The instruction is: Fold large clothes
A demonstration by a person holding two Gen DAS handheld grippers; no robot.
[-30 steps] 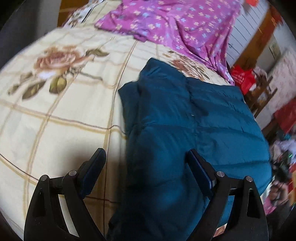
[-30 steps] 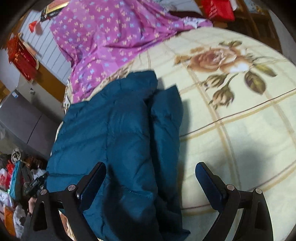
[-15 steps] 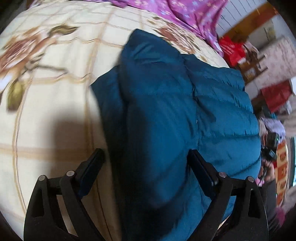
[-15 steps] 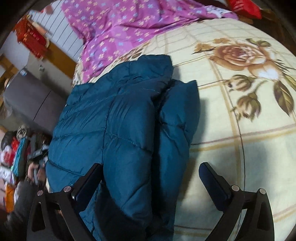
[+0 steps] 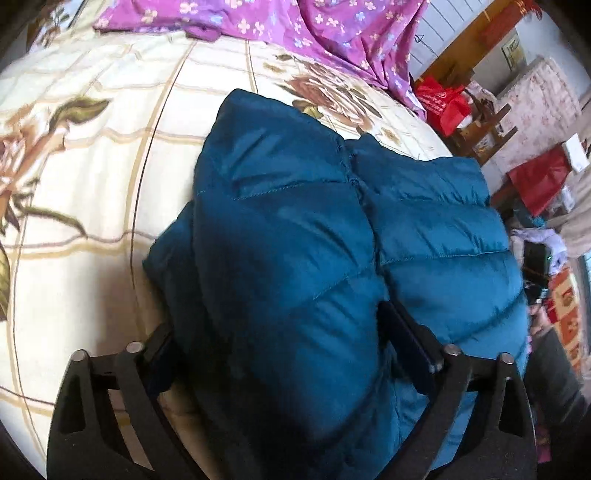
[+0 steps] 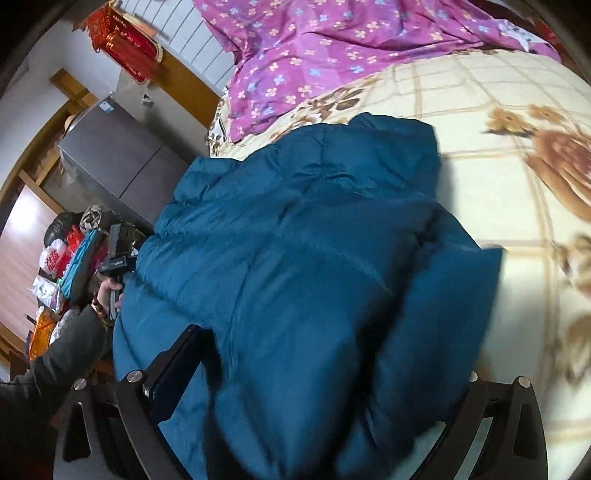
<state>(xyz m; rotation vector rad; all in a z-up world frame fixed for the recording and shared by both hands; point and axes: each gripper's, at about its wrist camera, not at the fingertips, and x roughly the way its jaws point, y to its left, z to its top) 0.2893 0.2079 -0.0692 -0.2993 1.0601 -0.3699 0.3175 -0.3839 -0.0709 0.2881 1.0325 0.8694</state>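
Shows a teal quilted jacket (image 5: 295,240) bundled in thick folds on a cream bedspread (image 5: 92,166) printed with brown roses and a tan grid, close to the side of the bed that faces the room. Places a purple flowered sheet (image 5: 314,22) crumpled further up the bed, apart from the jacket. Catches a red bag (image 5: 443,103) on wooden furniture beyond the bed

Sets the left gripper (image 5: 275,321) astride the jacket's nearest puffed fold, jaws wide and just now closing in, with the fold filling the whole gap between them. Has 1 finger tucked partly under overhanging fabric on the bedspread side and the other sunk in the crease between 2 quilted panels. Cannot tell whether the pads truly squeeze the fold or only rest against it

From the right wrist, shows the same jacket (image 6: 295,240) filling the middle of the view, on the bedspread (image 6: 498,122), with the purple sheet (image 6: 332,44) behind. Sets the right gripper (image 6: 332,350) over the jacket's near end, jaws just opened very wide and gripping nothing. Leaves 1 finger lying bare against the jacket on the room side and the other mostly hidden behind a bulging fold on the bedspread side. Has fabric between the jaws, with no sign of a pinch

Finds a person's hand (image 6: 109,291) in a grey sleeve (image 6: 62,354) at the jacket's left edge, wrapped round a black handle. Shows a grey cabinet (image 6: 118,158) and a red hanging ornament (image 6: 125,40) by the wall behind
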